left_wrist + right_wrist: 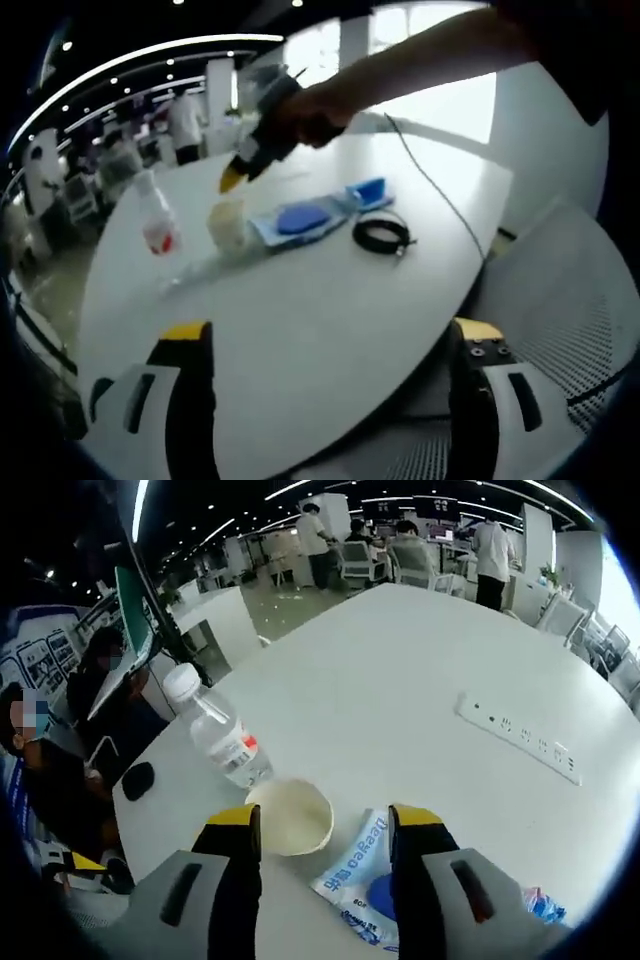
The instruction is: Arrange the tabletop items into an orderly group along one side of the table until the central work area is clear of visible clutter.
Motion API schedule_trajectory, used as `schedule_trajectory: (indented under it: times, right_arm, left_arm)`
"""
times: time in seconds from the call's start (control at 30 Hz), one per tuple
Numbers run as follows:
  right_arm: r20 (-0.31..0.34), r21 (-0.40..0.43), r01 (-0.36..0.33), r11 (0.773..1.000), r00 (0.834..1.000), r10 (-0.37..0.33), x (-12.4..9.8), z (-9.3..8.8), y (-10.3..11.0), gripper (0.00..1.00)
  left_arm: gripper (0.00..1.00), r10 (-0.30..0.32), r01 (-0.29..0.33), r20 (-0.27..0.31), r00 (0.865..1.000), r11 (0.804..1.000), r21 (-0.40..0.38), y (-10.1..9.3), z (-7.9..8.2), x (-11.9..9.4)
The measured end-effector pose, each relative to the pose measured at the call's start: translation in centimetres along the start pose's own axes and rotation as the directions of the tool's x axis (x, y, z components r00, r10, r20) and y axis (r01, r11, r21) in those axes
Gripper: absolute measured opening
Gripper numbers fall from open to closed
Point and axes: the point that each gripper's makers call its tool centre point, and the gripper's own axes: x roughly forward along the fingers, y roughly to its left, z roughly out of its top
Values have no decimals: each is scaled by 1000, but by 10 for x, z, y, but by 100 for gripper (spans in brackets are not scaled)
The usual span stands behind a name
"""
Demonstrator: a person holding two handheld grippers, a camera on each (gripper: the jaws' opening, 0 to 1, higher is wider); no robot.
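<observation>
Each gripper has two chunky jaws, white at the base with black inner faces and yellow tips. The left gripper [330, 345] shows small dark screws on its right jaw. The right gripper [325, 830] has dark oval slots in both white jaw bodies.

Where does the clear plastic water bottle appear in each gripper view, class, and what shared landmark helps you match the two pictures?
Left gripper view: the water bottle stands left of centre on the white table.
Right gripper view: it leans at left of centre, beyond the right gripper.
Shared landmark: the pale paper cup right beside the bottle.
</observation>
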Motion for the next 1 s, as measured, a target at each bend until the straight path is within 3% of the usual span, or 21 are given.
schedule_trajectory:
  times: [0.23, 0.37, 0.5, 0.67, 0.8, 1.0]
  right_arm:
    - [31, -45, 0, 999, 1000, 2, -14, 2, 3, 57]
    - [48, -66, -6, 998, 999, 9, -24, -1, 10, 64]
    - [78, -72, 2, 997, 997, 4, -37, -10, 17, 70]
    - [153, -2, -1, 1000, 988, 1, -54, -17, 23, 78]
    - [170, 31, -19, 999, 985, 14, -68, -29, 28, 86]
    - [240, 84, 16, 996, 970, -36, -95, -44, 21, 98]
  left_arm:
    - [96, -5, 5, -1, 1000, 1000, 9, -1, 0, 0]
    - [98, 2, 0, 39, 999, 998, -59, 4, 6, -1]
    - [99, 21, -17, 46, 999, 997, -76, 9, 3, -5]
    - [100, 27, -23, 46, 999, 996, -84, 10, 1, -7]
    - [100, 29, -26, 43, 999, 996, -82, 10, 1, -8]
    - [100, 12, -5, 78, 997, 996, -88, 12, 10, -11]
